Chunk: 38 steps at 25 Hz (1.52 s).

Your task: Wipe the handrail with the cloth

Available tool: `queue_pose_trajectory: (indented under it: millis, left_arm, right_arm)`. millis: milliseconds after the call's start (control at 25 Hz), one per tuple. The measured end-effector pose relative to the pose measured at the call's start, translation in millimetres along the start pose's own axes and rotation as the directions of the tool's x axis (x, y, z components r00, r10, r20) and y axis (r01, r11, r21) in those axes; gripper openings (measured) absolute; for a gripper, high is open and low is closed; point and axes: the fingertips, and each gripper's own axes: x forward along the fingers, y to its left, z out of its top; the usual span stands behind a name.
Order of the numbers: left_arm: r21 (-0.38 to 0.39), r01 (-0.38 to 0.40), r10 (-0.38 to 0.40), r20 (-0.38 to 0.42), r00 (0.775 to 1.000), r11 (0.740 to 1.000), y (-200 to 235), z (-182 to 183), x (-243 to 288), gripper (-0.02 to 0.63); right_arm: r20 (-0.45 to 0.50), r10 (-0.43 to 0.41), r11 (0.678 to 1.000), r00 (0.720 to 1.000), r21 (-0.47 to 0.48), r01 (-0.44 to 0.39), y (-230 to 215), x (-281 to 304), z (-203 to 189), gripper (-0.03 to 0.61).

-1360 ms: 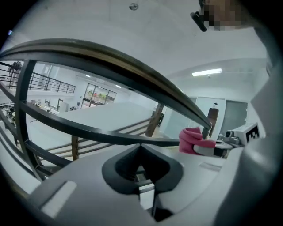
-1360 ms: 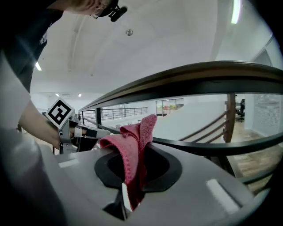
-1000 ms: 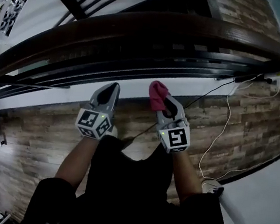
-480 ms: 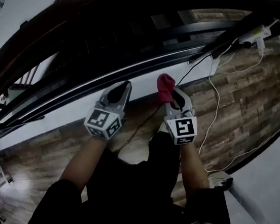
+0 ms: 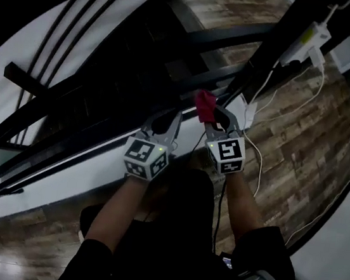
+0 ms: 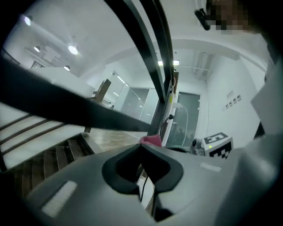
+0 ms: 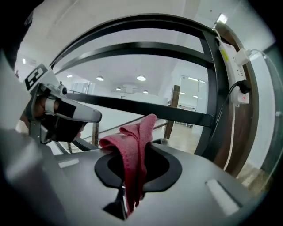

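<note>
At the railing, below and short of its top member, seen in the head view.

- Item 1: right gripper (image 5: 213, 113). Jaws pressed together on a pink-red terry cloth (image 5: 204, 103). A folded tuft stands up above the jaw tips and the tail hangs down through the slot.
- Item 2: left gripper (image 5: 174, 117). Jaws closed tip to tip with nothing between them. It sits just beside the right gripper, on the person's left.
- Item 3: dark, glossy curved handrail (image 7: 132, 21). In the right gripper view it arches above and ahead of the jaws. Its long axis runs across the view from left to right, with darker flat crossbars beneath it.
- Relation: the cloth is apart from the handrail, and nearer to the crossbars than to the top rail. The right gripper carries the cloth, so by judgement it is the one to rise and tip the tuft onto the rail, then travel along the rail's length.
- Item 4: white power strip (image 5: 306, 38) on the post to the right, with its cable hanging over the wood-plank floor (image 5: 301, 153). It is close enough to be a likely snag.
</note>
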Motion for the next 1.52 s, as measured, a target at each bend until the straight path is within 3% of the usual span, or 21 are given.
queue_pose_trajectory:
  millis: [200, 400, 600, 680, 840, 960, 1040, 1520]
  left_arm:
    - [0.061, -0.014, 0.014, 0.002, 1.0, 0.998, 4.3, -41.6, 40.2, 0.0]
    - [0.02, -0.062, 0.062, -0.047, 0.997, 0.998, 8.3, -62.1, 52.1, 0.0]
    - [0.083, -0.092, 0.098, -0.07, 0.993, 0.992, -1.1, -61.5, 65.2, 0.0]
    - [0.079, -0.118, 0.123, -0.065, 0.99, 0.99, -1.0, -61.3, 65.3, 0.0]
    - [0.064, -0.161, 0.165, -0.061, 0.984, 0.985, 0.9, -66.6, 65.1, 0.0]
    - [0.065, -0.173, 0.177, -0.067, 0.982, 0.983, 1.5, -74.0, 65.6, 0.0]
    - [0.05, -0.181, 0.184, -0.066, 0.981, 0.982, 3.6, -78.1, 65.2, 0.0]
    - [0.061, -0.208, 0.212, -0.068, 0.975, 0.976, 8.8, -89.0, 55.7, 0.0]
  right_arm:
    - [0.024, -0.083, 0.975, 0.996, -0.207, 0.086, -65.7, 38.4, -17.1, 0.051]
    - [0.04, -0.207, 0.924, 0.978, -0.32, 0.208, -98.6, 58.0, -20.4, 0.051]
    - [0.019, -0.251, 0.867, 0.968, -0.44, 0.233, -108.1, 69.4, -31.7, 0.052]
    - [-0.021, -0.249, 0.867, 0.968, -0.45, 0.213, -105.4, 74.2, -39.0, 0.051]
    - [-0.058, -0.217, 0.913, 0.974, -0.365, 0.182, -100.5, 78.6, -51.4, 0.051]
    - [-0.065, -0.173, 0.966, 0.983, -0.206, 0.157, -103.5, 78.1, -50.3, 0.051]
    - [-0.069, -0.145, 0.983, 0.987, -0.123, 0.136, -102.8, 78.0, -49.5, 0.051]
    - [-0.093, 0.051, 0.997, 0.994, 0.064, -0.046, -66.6, 75.6, -49.2, 0.051]
